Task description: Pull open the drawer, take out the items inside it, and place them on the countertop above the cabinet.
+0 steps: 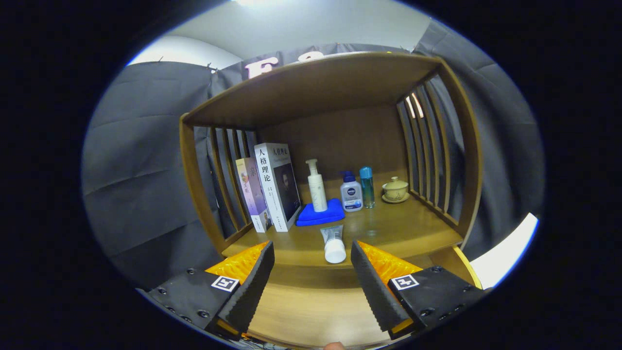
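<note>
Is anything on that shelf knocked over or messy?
One thing: the tube lies flat near the countertop's front edge, cap toward the open gripper, while the bottles and books stand upright. Nothing looks spilled.

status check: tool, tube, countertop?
Tool open, holding nothing. White-capped tube lying on the countertop, just ahead of the fingers. Books, bottles, lidded cup stand further back, nothing blocking.

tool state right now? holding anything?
Tool: open, holding nothing; the white-capped squeeze tube lies on the wooden countertop just ahead of its fingers.
</note>
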Action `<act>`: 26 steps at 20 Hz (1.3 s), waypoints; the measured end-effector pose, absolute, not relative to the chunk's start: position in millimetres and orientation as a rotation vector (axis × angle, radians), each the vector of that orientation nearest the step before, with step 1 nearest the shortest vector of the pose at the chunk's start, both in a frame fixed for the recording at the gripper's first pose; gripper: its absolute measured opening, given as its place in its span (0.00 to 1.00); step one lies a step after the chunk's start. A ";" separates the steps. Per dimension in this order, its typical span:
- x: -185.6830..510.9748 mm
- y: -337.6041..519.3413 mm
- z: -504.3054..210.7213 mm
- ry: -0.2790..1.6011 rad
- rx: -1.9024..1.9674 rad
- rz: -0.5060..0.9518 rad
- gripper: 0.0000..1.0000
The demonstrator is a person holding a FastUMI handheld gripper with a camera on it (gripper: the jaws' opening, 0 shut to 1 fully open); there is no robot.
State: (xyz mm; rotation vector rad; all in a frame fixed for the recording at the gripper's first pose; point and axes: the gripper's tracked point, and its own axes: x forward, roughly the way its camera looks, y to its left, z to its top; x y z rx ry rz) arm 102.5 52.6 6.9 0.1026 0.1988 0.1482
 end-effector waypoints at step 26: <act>-53.4 67.3 -106.5 0.074 -0.024 0.078 0.98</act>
